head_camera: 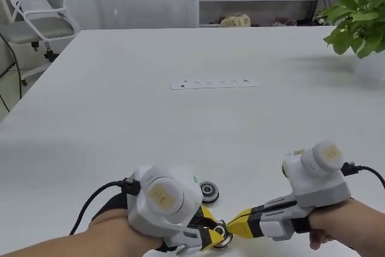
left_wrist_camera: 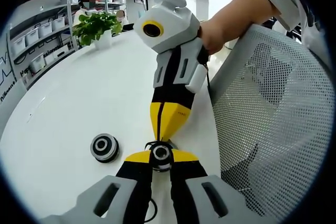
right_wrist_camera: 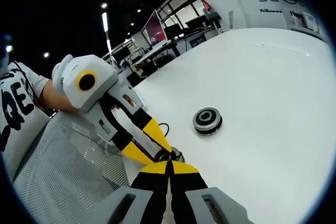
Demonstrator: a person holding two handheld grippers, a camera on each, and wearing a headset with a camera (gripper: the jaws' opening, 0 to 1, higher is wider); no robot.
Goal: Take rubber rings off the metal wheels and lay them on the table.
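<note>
The metal wheel (left_wrist_camera: 160, 153) I'm working on sits at the near edge of the table (head_camera: 180, 130), lifted just off it. The left gripper (head_camera: 212, 232) is clamped on it, one yellow jaw on each side. From the right, the right gripper (right_wrist_camera: 169, 167) meets the wheel's rim with its jaws pressed together into a point. It may have a lip of the rubber ring nipped between them, but the contact is too small for me to be sure.

A second wheel (head_camera: 209, 191) lies flat on the table just beyond, its dark ring (left_wrist_camera: 93, 148) on. Farther out a white power strip (head_camera: 215, 82) lies mid-table, and a potted plant (head_camera: 355, 25) stands at the far right.

To do this step well, I judge the left grip should stay firm on the metal faces and clear of the rubber. The right tip should hook under the ring's edge and peel outward and around the rim, not pull straight away. A straight tug could twist the wheel out of the clamp.
</note>
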